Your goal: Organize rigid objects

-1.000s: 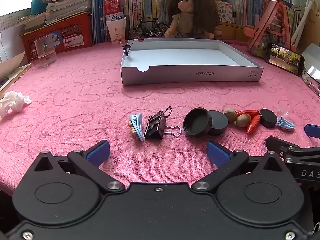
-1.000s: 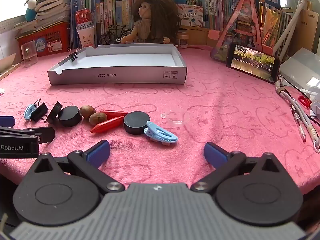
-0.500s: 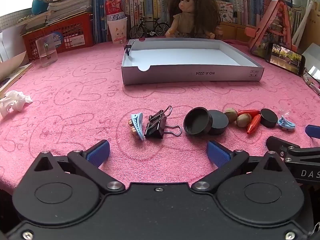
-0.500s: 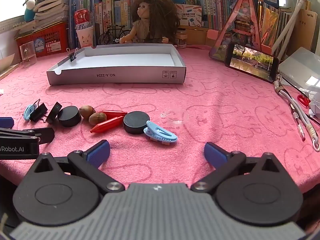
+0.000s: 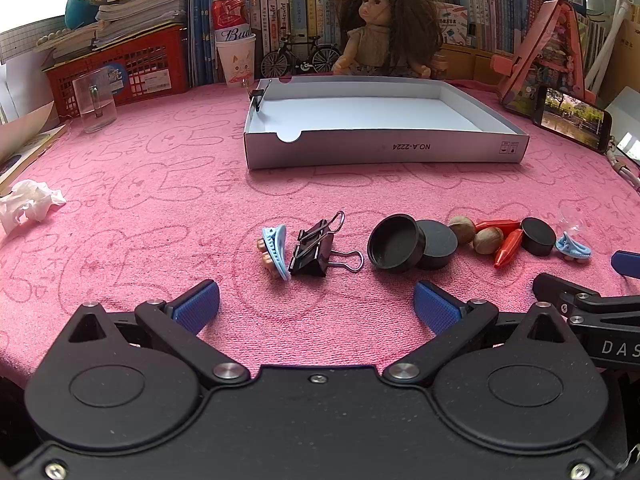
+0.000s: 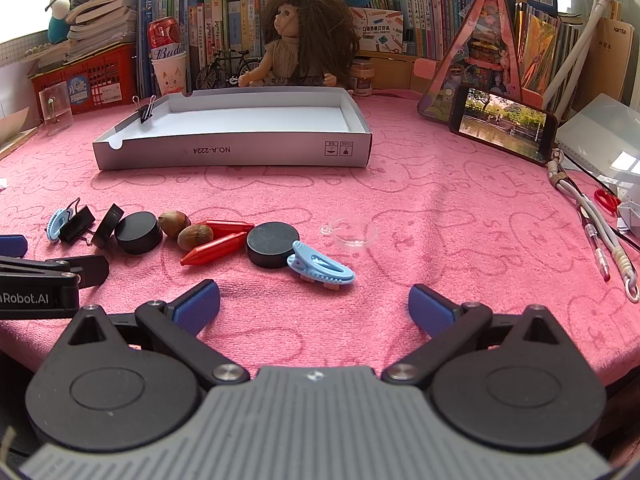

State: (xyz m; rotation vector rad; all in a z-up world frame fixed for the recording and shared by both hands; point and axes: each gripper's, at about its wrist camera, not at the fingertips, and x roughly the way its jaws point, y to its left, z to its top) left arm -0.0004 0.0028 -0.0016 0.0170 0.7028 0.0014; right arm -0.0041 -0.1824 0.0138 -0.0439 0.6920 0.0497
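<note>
A row of small items lies on the pink cloth. In the left wrist view: a blue hair clip [image 5: 275, 250], a black binder clip [image 5: 314, 250], two black round caps [image 5: 396, 243], two nuts [image 5: 487, 240], red crayons [image 5: 508, 246], a black puck [image 5: 538, 236]. My left gripper [image 5: 316, 306] stands open just short of the binder clip. In the right wrist view, a second blue hair clip [image 6: 320, 266] leans on a black puck [image 6: 272, 243], with my right gripper [image 6: 314, 306] open just before it. An empty white box [image 5: 384, 146] stands behind.
A clear little dish [image 6: 353, 232] lies right of the row. A phone [image 6: 502, 124], cables [image 6: 596, 232], a crumpled tissue [image 5: 28, 206], a glass [image 5: 94, 104], a red basket [image 5: 116, 68], a doll [image 5: 384, 28] and books ring the cloth.
Both grippers have crept slightly forward and lower toward the items. Nothing on the cloth has moved.
</note>
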